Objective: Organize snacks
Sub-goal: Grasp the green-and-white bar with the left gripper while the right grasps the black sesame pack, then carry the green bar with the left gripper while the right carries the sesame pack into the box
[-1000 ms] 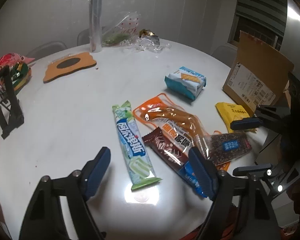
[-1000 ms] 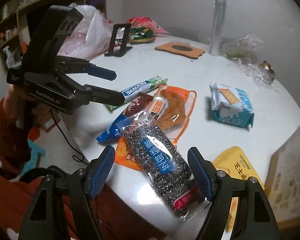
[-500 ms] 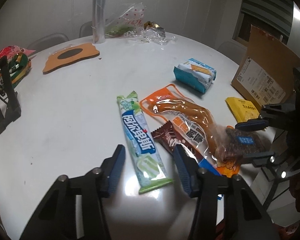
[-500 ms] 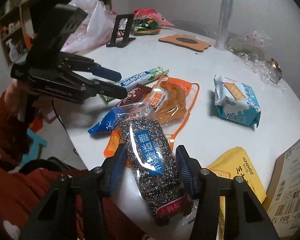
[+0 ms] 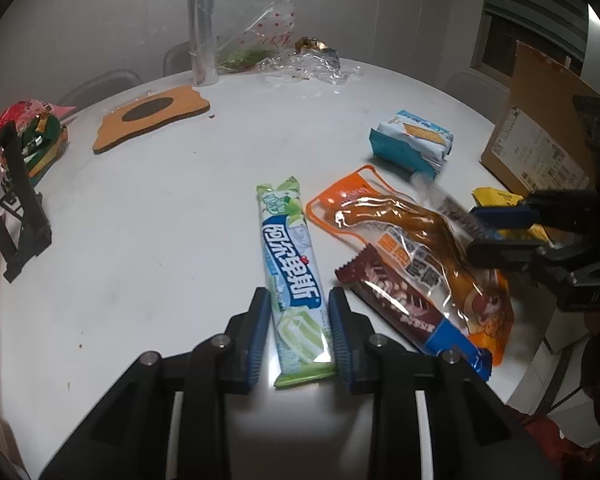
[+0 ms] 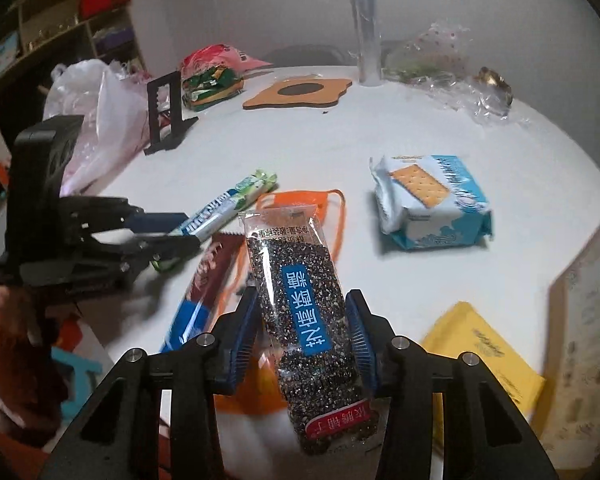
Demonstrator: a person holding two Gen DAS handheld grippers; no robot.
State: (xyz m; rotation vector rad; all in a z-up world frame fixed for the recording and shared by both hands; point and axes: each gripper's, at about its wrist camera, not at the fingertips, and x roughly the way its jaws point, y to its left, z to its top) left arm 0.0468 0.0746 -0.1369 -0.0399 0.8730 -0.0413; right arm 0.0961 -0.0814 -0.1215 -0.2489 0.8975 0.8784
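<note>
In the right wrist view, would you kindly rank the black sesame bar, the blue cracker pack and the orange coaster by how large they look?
1. Black sesame bar, though it sits in the right tongs, so nearness inflates it.
2. Blue cracker pack.
3. Orange coaster, farthest away, so its true size is uncertain.

left gripper [image 5: 298,322] low, fingers narrowed — pads flanking a packet; right gripper [image 6: 305,334] clamped, tilted slightly upward.

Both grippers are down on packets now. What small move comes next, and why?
Probably lift both straight up. The left gripper pinches the green candy stick, and the right gripper pinches the black sesame bar, whose far end already tilts above the orange pouch.
</note>
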